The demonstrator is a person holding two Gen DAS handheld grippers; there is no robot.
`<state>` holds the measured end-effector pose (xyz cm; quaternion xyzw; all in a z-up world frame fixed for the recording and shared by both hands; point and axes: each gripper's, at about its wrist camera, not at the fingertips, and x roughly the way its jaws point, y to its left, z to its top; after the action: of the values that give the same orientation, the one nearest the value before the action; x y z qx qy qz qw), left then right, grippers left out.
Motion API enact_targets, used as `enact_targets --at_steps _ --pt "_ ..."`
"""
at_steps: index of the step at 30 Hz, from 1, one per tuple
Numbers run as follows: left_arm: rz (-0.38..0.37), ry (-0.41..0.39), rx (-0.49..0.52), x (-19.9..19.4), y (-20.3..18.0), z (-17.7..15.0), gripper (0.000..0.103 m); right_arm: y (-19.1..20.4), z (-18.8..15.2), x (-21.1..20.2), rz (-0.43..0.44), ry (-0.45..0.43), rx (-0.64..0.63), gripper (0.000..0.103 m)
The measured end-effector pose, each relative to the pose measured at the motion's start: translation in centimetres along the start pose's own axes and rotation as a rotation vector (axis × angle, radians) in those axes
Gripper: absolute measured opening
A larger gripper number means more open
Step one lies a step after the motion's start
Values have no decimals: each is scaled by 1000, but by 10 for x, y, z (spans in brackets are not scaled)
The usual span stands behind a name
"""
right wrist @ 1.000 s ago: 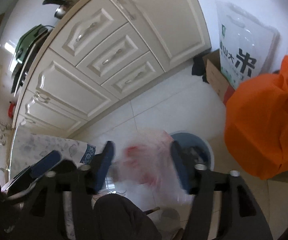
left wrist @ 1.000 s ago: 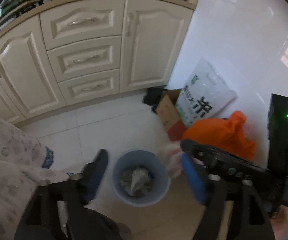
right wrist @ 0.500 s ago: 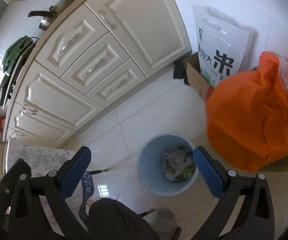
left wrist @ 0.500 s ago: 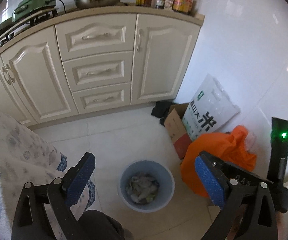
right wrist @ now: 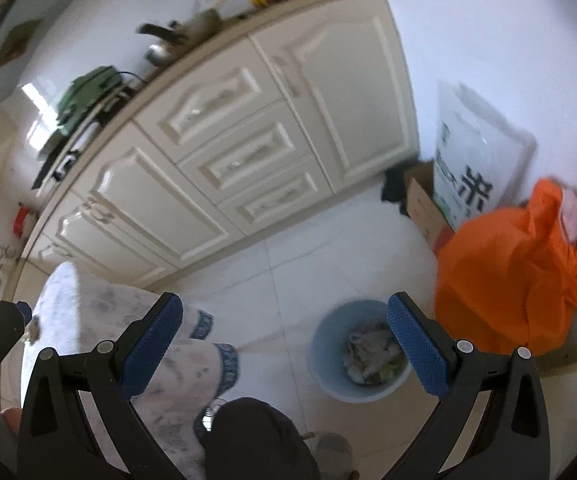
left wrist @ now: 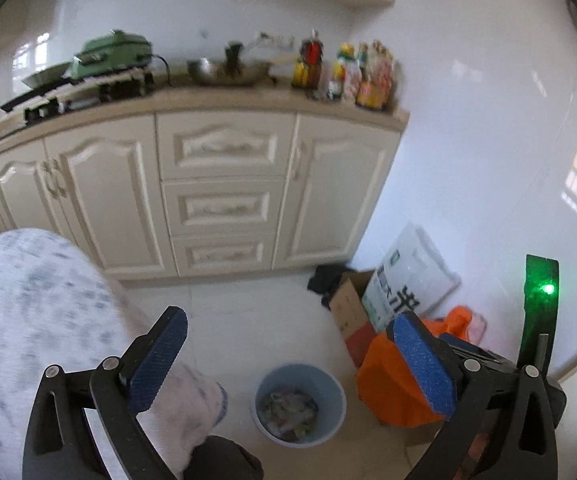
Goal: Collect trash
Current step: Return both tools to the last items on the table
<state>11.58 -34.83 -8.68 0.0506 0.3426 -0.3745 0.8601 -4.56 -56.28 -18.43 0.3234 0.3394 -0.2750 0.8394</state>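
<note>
1. Since a second ago: the pink-and-white bag that hung between the right gripper's jaws is gone from them, the bin has dropped lower and smaller in both views, and more of the cabinets and wall now shows.
2. Left gripper: jaws opening, near their widest, nothing between the blue pads.
3. Right gripper: jaws wide apart, empty.
4. Nearest below: the person's patterned trouser leg and dark shoe, standing on the tiled floor.
5. Blue bin stands upright on the floor just beyond the shoe. Trash lies inside: crumpled pale paper or plastic with a greenish scrap, well below the rim.
6. Handling, judged: the contents look light, soft and crushable, so little grip force is needed. The bin is probably thin plastic, light, with a smooth wall; the rim is the sensible place to take hold.
7. Just beside the bin: orange bag, slack and full. It is likely slippery; take it by the gathered neck.
8. Behind it: cardboard box and a printed white sack against the wall.
9. Farthest: cream cabinets, and a surface with a wok and bottles.
</note>
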Motion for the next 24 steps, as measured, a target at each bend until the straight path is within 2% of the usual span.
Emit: enact_targets --at_steps 4,9,18,24 --pt "14 -69 -21 -52 23 -9 102 44 2 -25 30 -55 -68 103" --pt "70 -171 -23 -119 54 -23 102 99 2 -52 62 -115 -169 103" --pt "220 -332 -54 -223 98 -66 102 210 -13 -94 128 -237 -376 103" --pt "329 -381 -84 -276 123 -98 102 270 -30 -101 187 -264 -479 103"
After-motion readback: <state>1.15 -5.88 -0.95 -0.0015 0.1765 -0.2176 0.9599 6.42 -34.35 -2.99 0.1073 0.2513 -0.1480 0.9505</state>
